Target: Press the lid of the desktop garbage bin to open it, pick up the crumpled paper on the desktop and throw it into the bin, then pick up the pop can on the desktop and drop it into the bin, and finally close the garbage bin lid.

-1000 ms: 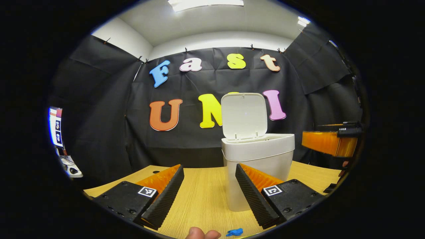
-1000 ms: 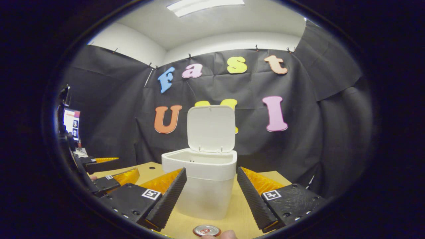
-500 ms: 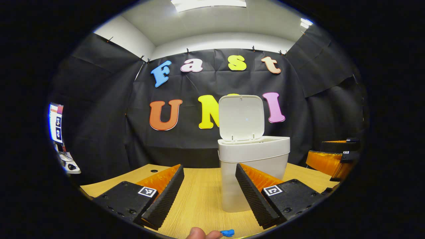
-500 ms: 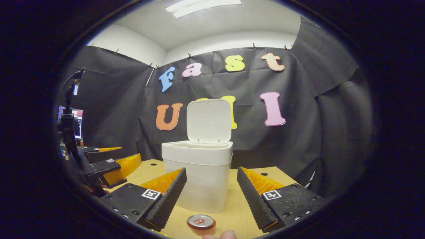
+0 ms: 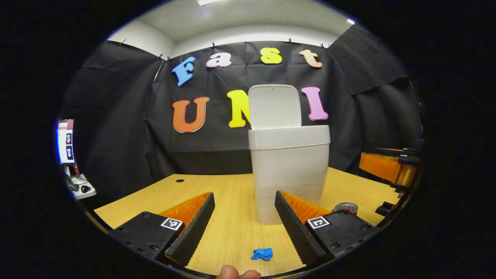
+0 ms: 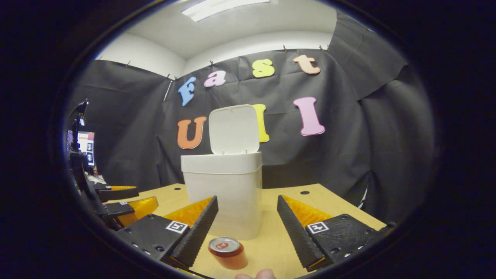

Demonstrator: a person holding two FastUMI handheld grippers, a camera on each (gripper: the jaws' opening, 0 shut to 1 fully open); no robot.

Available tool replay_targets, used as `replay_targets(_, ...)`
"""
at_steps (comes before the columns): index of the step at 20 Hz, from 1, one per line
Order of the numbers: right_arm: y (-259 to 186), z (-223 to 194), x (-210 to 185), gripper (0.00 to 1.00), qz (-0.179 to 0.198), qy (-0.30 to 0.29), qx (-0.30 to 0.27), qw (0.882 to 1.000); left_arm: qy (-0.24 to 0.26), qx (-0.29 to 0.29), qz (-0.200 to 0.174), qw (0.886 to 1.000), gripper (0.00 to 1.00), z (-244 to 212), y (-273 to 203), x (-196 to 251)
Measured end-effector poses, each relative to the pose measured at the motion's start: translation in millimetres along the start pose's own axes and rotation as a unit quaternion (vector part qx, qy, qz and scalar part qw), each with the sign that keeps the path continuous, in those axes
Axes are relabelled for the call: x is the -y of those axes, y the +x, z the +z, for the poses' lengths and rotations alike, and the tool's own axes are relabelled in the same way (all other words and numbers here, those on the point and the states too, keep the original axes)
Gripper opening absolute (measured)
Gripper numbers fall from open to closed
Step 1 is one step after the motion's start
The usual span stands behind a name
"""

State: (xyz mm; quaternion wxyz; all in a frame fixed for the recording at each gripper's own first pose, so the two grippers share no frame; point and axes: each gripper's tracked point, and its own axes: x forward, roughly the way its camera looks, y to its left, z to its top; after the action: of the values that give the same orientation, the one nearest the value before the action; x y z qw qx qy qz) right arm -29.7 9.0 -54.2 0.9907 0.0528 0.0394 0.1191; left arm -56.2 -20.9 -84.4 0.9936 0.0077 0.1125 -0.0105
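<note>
The white garbage bin (image 5: pixel 288 174) stands on the wooden desk with its lid (image 5: pixel 274 106) raised upright; it rises again in the right gripper view (image 6: pixel 223 193), lid (image 6: pixel 233 130) up. A small blue crumpled paper (image 5: pixel 262 254) lies on the desk between and just ahead of my left gripper's (image 5: pixel 245 228) open fingers. A red pop can (image 6: pixel 228 252) stands upright between my right gripper's (image 6: pixel 248 232) open fingers, close to the left one; its top also peeks out in the left gripper view (image 5: pixel 346 207). Neither gripper holds anything.
The wooden desk (image 5: pixel 232 217) has small round holes near its back edge (image 5: pixel 179 180). The other gripper appears at the right edge of the left gripper view (image 5: pixel 387 168) and at the left of the right gripper view (image 6: pixel 128 205). A screen (image 5: pixel 65 141) stands far left.
Both grippers have sunk toward the desk. The blue paper and the can now sit further up in view, between the fingers. The bin's inside is out of sight now.
</note>
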Motion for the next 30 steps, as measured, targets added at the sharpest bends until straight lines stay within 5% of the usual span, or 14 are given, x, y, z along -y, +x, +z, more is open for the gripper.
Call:
replay_targets(10, -11, -37, 3, 0.96, 0.019, -0.009, -0.032, 0.999, -0.025, -0.100, 0.008, 0.995, 1.00, -87, -14, 13)
replay_targets(30, -31, -55, -7, 0.96, 0.033, -0.041, -0.036, 0.998, -0.031, -0.158, 0.014, 0.987, 0.95, -143, -8, 18)
